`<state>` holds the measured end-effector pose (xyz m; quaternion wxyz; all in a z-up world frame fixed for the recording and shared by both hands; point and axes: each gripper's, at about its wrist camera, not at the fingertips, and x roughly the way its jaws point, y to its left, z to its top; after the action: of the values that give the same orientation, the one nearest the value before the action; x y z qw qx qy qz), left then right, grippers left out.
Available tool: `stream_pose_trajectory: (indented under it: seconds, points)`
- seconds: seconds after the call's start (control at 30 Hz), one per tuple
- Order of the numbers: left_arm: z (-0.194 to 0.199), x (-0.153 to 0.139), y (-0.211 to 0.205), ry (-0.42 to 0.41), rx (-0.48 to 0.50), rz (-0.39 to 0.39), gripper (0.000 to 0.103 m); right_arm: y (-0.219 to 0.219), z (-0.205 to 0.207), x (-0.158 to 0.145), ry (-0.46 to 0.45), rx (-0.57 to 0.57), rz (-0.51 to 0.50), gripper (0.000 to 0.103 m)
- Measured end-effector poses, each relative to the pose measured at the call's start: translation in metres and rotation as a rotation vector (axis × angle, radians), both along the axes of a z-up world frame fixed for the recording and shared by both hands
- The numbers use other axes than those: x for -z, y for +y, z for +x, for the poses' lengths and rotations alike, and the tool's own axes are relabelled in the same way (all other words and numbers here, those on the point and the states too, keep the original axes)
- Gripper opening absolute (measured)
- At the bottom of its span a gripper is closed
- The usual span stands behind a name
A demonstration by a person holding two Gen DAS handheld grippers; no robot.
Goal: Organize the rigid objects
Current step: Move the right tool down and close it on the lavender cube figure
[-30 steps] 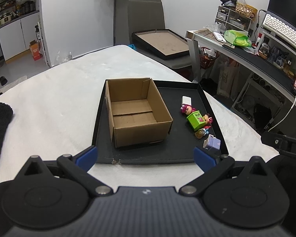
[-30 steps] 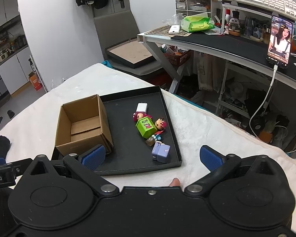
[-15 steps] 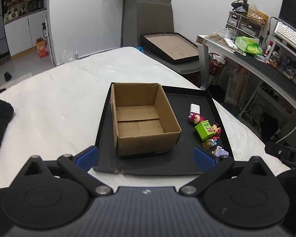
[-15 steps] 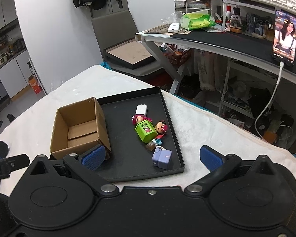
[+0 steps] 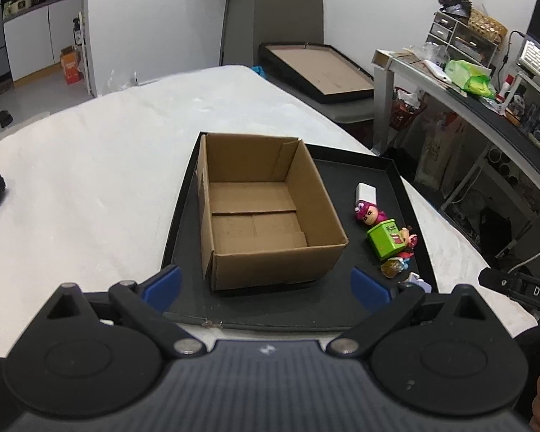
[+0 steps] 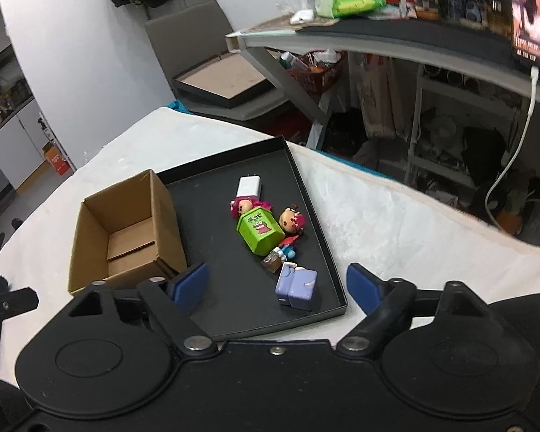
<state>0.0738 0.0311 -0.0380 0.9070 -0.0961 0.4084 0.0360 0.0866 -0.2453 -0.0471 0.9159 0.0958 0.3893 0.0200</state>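
Black shallow tray (image 5: 396, 176) (image 6: 298, 165) sits on white cloth-covered table (image 5: 90, 180) (image 6: 396, 208). Cardboard box (image 5: 270, 212) (image 6: 126, 230), top open, nothing visible inside, stands upright on the tray's left half, its left wall close to the tray's left rim. Small objs lined up along the tray's right side, far to near: white rectangular block (image 5: 366, 192) (image 6: 250, 185); pink-haired figurine (image 5: 369, 215) (image 6: 246, 205), just beside the block; green cube w/ cartoon face (image 5: 385, 239) (image 6: 261, 230), touching the pink figurine; 2nd doll head w/ red hair (image 5: 408, 239) (image 6: 292, 219) against the cube's right side; small amber bottle-like piece (image 5: 392, 267) (image 6: 273, 262) w/ a bit of blue next to it, just near of the cube; lavender cube (image 5: 419, 282) (image 6: 298, 285) nearest, close to the tray's near-right corner, partly hidden behind a finger in left wrist view. Left tongs (image 5: 266, 284) released, blue pads wide apart, nothing between them, hovering over the tray's near edge in line w/ the box. Right tongs (image 6: 277, 284) also released, pads wide, empty; lavender cube lies in the gap between them as seen from right wrist, contact not visible. Cluttered desk (image 6: 414, 43) w/ lit phone (image 6: 532, 14) stands to the right, apart from the table; 2nd dark tray (image 5: 316, 68) lies on a grey chair beyond.
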Motion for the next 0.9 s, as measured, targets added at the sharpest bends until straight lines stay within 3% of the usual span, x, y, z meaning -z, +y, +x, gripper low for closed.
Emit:
stream_pose_trajectory:
  seconds: [0.23,0.5,0.9]
  points:
    - [0.025,0.021,0.013,0.033,-0.038,-0.012,0.090,0.001,0.022,0.024,0.037,0.030,0.020,0.071]
    - [0.049,0.043,0.034,0.051,-0.073,-0.038,0.070,0.006,0.046,0.054,0.093,0.044,0.065,0.051]
    - [0.077,0.068,0.054,0.077,-0.116,-0.074,0.047,0.000,0.076,0.094,0.217,0.094,0.135,0.037]
